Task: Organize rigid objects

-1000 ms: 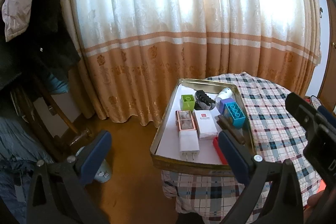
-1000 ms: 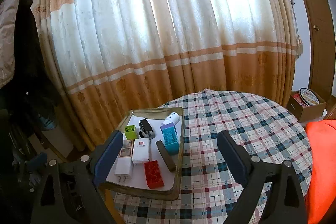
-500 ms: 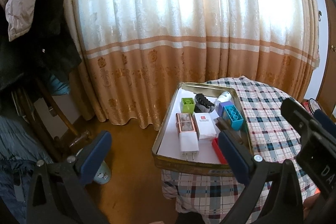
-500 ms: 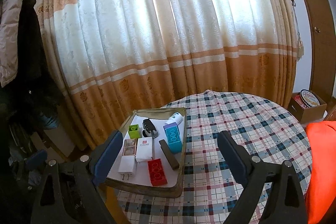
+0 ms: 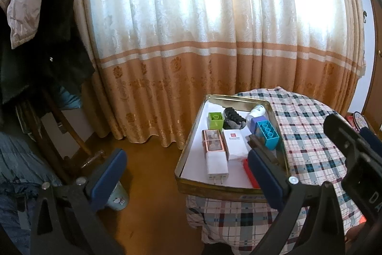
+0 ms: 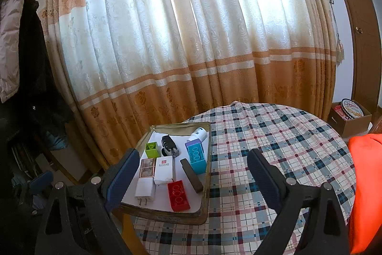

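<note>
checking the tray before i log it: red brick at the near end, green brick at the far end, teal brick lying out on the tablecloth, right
Not quite: the teal brick lies inside the tray, against its right wall, not on the tablecloth. The right wrist view shows it. The red brick and green brick are as you say.

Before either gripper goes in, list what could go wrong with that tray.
1. The shallow gold metal tray overhangs the edge of the plaid-clothed round table; pressing its near end may tip it.
2. The red stud brick, dark brown bar and white plug charger lie close together, so open fingers may knock neighbours.
</note>
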Available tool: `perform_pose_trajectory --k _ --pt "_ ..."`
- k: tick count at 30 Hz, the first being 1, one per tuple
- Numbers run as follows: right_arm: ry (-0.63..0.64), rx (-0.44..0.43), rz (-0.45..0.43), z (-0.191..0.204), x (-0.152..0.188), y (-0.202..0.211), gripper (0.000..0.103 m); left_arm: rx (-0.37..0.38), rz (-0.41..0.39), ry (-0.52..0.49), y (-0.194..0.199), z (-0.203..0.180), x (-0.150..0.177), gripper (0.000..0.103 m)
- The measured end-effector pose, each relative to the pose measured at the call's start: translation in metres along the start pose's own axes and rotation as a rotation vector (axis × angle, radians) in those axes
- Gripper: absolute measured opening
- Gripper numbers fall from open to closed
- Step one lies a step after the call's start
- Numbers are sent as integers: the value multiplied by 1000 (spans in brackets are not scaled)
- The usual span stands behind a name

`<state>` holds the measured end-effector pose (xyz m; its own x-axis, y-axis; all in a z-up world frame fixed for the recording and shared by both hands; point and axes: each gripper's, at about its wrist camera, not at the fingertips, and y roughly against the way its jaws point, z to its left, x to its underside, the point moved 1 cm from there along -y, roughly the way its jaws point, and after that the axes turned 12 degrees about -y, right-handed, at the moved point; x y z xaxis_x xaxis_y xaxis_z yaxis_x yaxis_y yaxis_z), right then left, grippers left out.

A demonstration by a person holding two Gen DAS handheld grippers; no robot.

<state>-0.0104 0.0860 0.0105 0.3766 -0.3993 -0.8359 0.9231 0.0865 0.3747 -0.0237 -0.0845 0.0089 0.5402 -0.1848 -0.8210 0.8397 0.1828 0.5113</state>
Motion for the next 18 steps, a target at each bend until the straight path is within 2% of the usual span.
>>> perform_pose_trajectory --k 10,18 --pt "-4 6 -1 -1 -1 1 94 32 17 21 -4 1 0 103" --pt "-8 15 10 -5 -2 -3 94 27 22 22 -5 0 0 103"
